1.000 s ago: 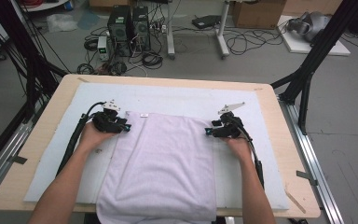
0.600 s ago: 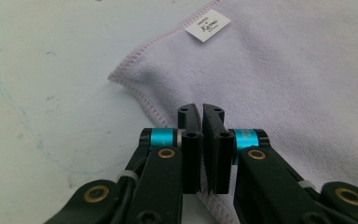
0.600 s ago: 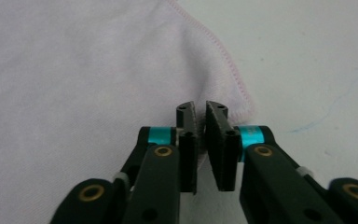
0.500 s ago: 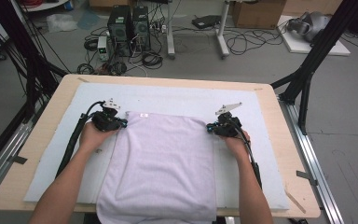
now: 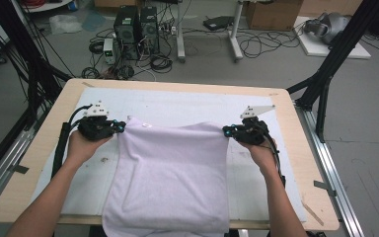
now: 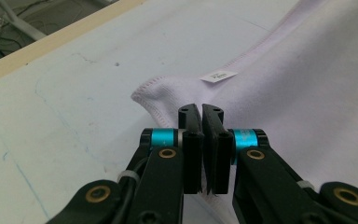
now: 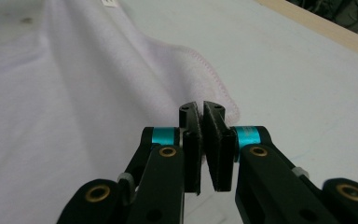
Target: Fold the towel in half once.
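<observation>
The towel (image 5: 170,173) lies mid-table, its near end hanging over the near edge. Left gripper (image 5: 119,128) and right gripper (image 5: 225,131) are clamped on its far corners. Judged soft, light, limp; hemmed corners offer the surest hold.

The towel (image 5: 170,177) runs off the table's near edge, its bottom hem cut off; the print on its small label (image 6: 218,74) is too tiny to read, and both elbows are out of frame
</observation>
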A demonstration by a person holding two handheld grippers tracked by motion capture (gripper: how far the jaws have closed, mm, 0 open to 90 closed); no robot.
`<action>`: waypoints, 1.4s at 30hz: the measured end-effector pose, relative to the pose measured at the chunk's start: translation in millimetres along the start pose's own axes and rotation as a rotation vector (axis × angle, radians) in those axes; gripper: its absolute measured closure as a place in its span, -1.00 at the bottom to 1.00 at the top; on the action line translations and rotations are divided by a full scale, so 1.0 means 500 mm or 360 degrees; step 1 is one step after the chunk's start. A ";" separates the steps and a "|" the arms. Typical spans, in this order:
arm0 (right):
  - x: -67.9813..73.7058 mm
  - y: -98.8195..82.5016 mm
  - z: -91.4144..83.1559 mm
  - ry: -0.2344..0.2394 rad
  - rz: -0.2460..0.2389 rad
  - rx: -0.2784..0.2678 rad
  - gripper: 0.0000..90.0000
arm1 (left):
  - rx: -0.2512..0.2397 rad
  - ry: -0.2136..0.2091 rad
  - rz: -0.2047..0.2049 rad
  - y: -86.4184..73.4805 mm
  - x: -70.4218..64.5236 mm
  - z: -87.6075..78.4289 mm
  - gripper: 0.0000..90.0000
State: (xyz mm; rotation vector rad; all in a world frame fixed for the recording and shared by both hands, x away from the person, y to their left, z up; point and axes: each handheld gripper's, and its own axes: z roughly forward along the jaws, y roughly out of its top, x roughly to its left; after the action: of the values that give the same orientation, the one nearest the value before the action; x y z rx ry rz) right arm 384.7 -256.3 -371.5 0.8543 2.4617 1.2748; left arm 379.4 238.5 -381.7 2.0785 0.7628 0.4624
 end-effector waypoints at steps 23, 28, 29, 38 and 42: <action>0.158 -0.147 -0.085 0.0236 -0.0031 -0.0030 0.27 | -0.0012 -0.0218 -0.0009 -0.144 -0.158 -0.108 0.24; 0.156 -0.151 -0.025 0.0351 -0.0012 0.0038 0.18 | 0.0064 -0.0270 0.0021 -0.132 -0.162 -0.062 0.17; 0.161 -0.153 -0.014 0.0370 -0.0027 0.0067 0.18 | 0.0086 -0.0284 0.0029 -0.132 -0.165 -0.054 0.17; 0.185 -0.160 0.024 0.0423 -0.0140 0.0241 0.81 | 0.0167 -0.0329 0.0132 -0.139 -0.184 -0.039 0.82; 0.191 -0.147 0.006 0.0406 -0.0162 0.0197 0.89 | 0.0086 -0.0292 0.0118 -0.130 -0.185 -0.071 0.84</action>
State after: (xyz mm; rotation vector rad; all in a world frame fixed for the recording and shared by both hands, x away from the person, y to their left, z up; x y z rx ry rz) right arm 281.0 -230.4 -427.3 0.6167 2.7682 1.2765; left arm 267.6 227.6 -419.2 2.1706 0.5980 0.2885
